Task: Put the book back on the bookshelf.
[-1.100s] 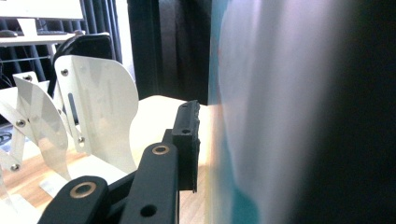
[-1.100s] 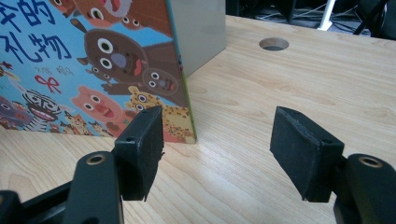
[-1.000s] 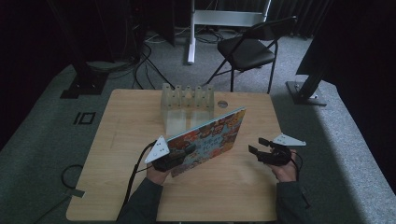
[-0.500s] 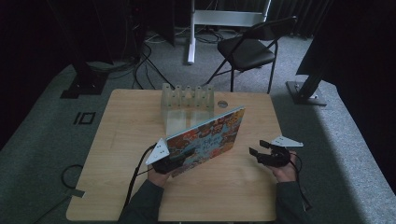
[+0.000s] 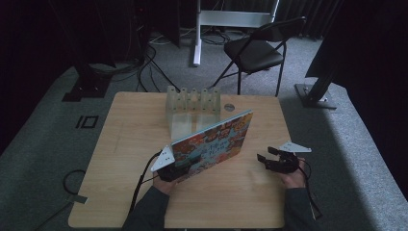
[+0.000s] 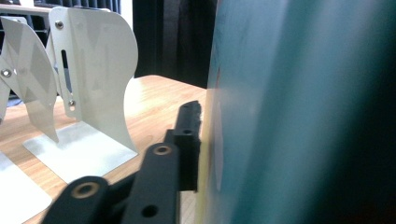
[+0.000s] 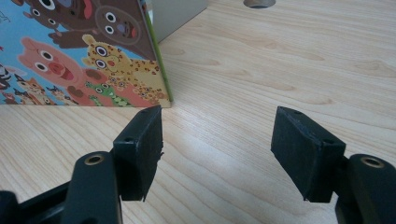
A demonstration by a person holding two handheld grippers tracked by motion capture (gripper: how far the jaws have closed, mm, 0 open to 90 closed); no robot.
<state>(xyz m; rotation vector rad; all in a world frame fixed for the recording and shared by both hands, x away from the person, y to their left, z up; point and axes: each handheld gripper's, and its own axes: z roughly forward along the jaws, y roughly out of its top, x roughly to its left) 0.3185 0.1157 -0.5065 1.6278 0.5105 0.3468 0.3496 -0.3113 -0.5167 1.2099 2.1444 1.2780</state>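
Picture book (image 5: pixel 214 144) stands on edge at table (image 5: pixel 125 125) centre, left gripper (image 5: pixel 174 169) having just been closing onto its near end, right gripper (image 5: pixel 273 161) wide and empty at three o'clock; next, carrying it to the rack (image 5: pixel 192 103) at twelve.

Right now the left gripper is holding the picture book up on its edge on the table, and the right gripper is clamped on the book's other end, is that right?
Not quite. The left gripper does hold the picture book up on its edge, its jaws having just closed on it. The right gripper is not clamped on anything: the right gripper view shows its jaws open over bare table, apart from the book's corner.
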